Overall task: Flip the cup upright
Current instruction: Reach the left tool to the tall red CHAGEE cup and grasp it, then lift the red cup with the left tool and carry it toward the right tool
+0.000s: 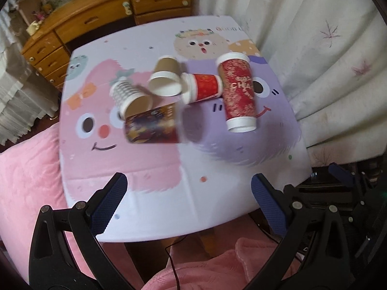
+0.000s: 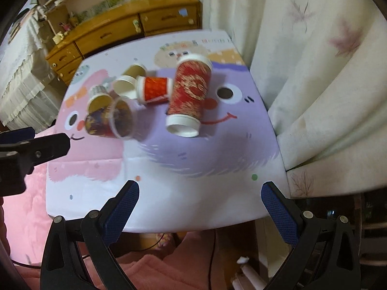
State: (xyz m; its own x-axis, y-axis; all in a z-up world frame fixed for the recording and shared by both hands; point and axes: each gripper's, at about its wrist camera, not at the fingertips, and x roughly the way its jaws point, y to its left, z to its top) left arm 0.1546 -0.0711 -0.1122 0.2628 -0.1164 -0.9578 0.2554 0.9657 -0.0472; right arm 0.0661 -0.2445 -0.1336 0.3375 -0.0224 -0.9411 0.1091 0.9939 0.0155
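Several paper cups lie on their sides on the cartoon-print table (image 1: 154, 193): a tall red cup (image 1: 238, 94) (image 2: 189, 96), a small red cup (image 1: 204, 87) (image 2: 154, 90), a brown cup (image 1: 165, 77) (image 2: 128, 82), a white patterned cup (image 1: 130, 96) (image 2: 99, 96) and a dark printed cup (image 1: 152, 125) (image 2: 108, 120). My left gripper (image 1: 188, 193) is open and empty above the table's near edge. My right gripper (image 2: 199, 198) is open and empty, also near the front edge. The left gripper's finger (image 2: 43, 145) shows at the left of the right wrist view.
A wooden dresser (image 1: 101, 17) stands behind the table. A cream curtain (image 1: 326, 48) hangs along the right side. Pink bedding (image 1: 29, 174) lies at the left and below the front edge. A black cable (image 1: 174, 261) hangs under the table.
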